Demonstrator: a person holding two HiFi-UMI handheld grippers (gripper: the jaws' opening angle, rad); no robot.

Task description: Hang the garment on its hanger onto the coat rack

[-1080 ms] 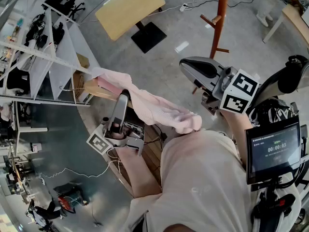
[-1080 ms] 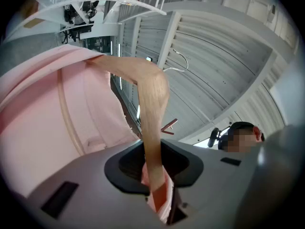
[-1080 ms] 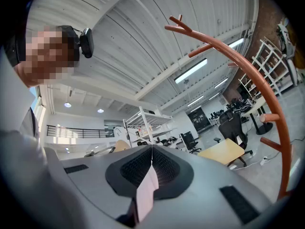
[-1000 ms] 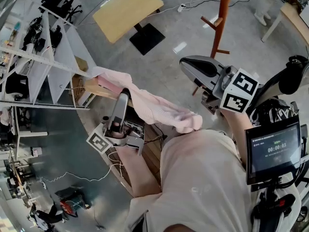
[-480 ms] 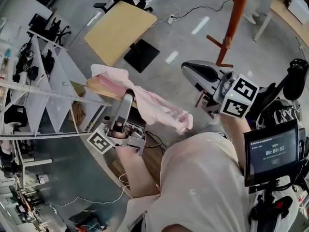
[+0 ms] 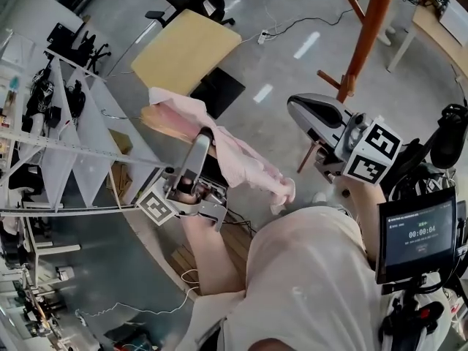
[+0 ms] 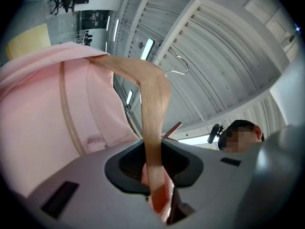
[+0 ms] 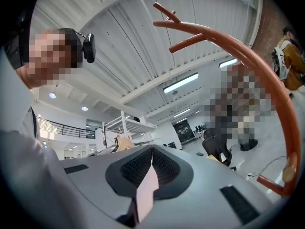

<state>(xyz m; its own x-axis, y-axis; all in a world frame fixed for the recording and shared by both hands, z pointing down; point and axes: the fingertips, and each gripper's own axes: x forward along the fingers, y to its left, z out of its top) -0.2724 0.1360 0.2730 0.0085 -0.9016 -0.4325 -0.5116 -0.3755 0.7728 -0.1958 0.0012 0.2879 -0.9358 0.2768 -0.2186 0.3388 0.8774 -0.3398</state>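
Lifted, the hanger (image 6: pixel 162 123) slants up-left from the left tongs (image 6: pixel 207 136).

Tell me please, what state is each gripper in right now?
Left gripper: closed on the wooden hanger carrying the pink garment.
Right gripper: closed, nothing gripped.

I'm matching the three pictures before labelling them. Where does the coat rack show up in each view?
Head view: the coat rack is at top right, a brown pole with pegs.
Left gripper view: not clearly in it.
Right gripper view: it arcs across the top and down the right edge.
Shared landmark: the white shelves are at left in the head view and at low centre-left in the right gripper view.
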